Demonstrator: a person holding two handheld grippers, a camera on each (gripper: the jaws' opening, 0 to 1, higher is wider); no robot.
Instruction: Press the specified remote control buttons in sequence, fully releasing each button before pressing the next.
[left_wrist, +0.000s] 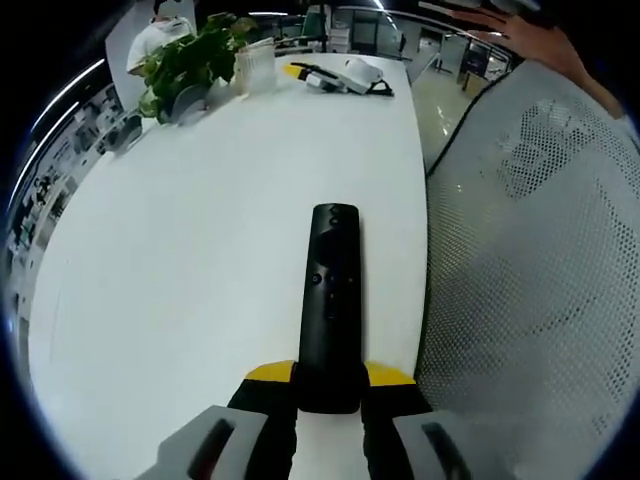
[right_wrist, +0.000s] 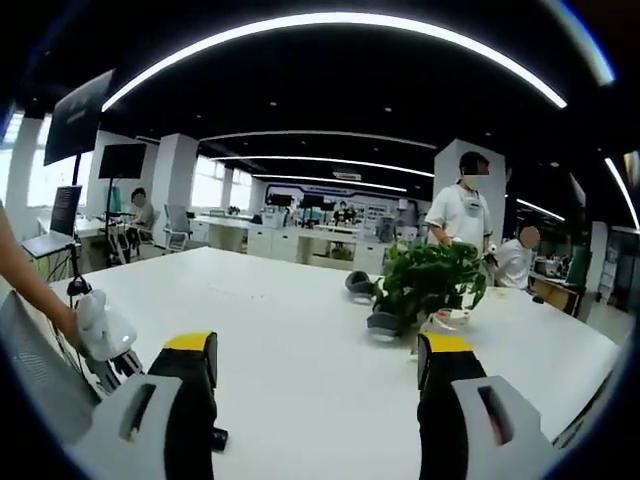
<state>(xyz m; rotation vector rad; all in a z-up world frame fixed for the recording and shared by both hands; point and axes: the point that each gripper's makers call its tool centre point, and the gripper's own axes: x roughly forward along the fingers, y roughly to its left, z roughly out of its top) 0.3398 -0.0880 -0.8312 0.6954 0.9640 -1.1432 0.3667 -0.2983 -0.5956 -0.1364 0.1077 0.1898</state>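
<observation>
A long black remote control (left_wrist: 331, 300) lies lengthwise over the white table (left_wrist: 200, 260) in the left gripper view, its buttons facing up. My left gripper (left_wrist: 330, 385), with yellow-tipped black jaws, is shut on the remote's near end. In the right gripper view my right gripper (right_wrist: 318, 350) stands open above the white table (right_wrist: 290, 330), with nothing between its yellow-tipped jaws.
A potted green plant (left_wrist: 190, 60) (right_wrist: 425, 285) stands on the table. A white and yellow device (left_wrist: 340, 75) lies at the far end. A white mesh chair back (left_wrist: 540, 280) is to the right. Two people (right_wrist: 465, 215) stand behind the plant.
</observation>
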